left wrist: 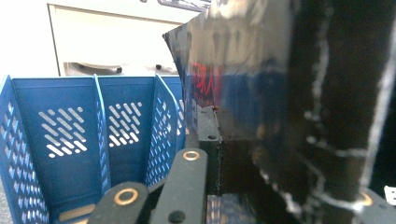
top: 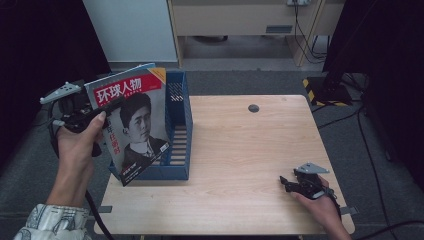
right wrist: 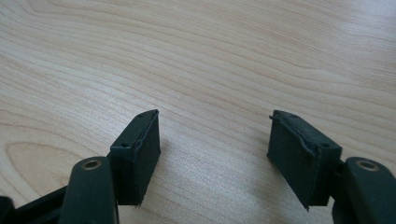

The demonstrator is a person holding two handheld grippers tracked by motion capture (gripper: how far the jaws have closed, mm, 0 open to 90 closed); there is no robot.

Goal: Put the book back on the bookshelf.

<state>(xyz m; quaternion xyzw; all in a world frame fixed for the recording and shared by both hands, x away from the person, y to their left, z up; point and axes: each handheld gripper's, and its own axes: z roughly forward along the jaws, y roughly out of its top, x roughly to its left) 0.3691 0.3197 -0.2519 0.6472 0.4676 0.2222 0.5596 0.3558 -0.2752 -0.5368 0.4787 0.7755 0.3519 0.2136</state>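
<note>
At nine o'clock in the high view we hold the left claw (top: 102, 111), clenched on a magazine (top: 134, 122) along its left edge. We keep the magazine upright and a little tilted, its cover facing us, with a red title band across the top and a portrait below it. Its lower corner hangs near the front left corner of the rack (top: 176, 170), and the sheet covers most of the rack's left side from where we look. In the left gripper view the magazine (left wrist: 261, 93) rises glossy and dark right in front of the lens, pinched between the jaws, and the rack (left wrist: 70, 154) stands beyond at ten o'clock, blue, with slotted walls and upright dividers that split it into compartments. We cannot tell from these views whether the magazine's lower edge touches the rack.

Toward the middle, the rack sits on the left part of the wooden counter (top: 240, 165), its open front toward us. A small dark round cap (top: 253, 108) lies in the counter at twelve o'clock.

Over at four o'clock our right claw (top: 286, 182) rests low on the counter, well apart from the rack. In the right gripper view this claw (right wrist: 212, 154) is released, its jaws spread wide over bare wood grain (right wrist: 210, 60) with nothing between them.
</note>
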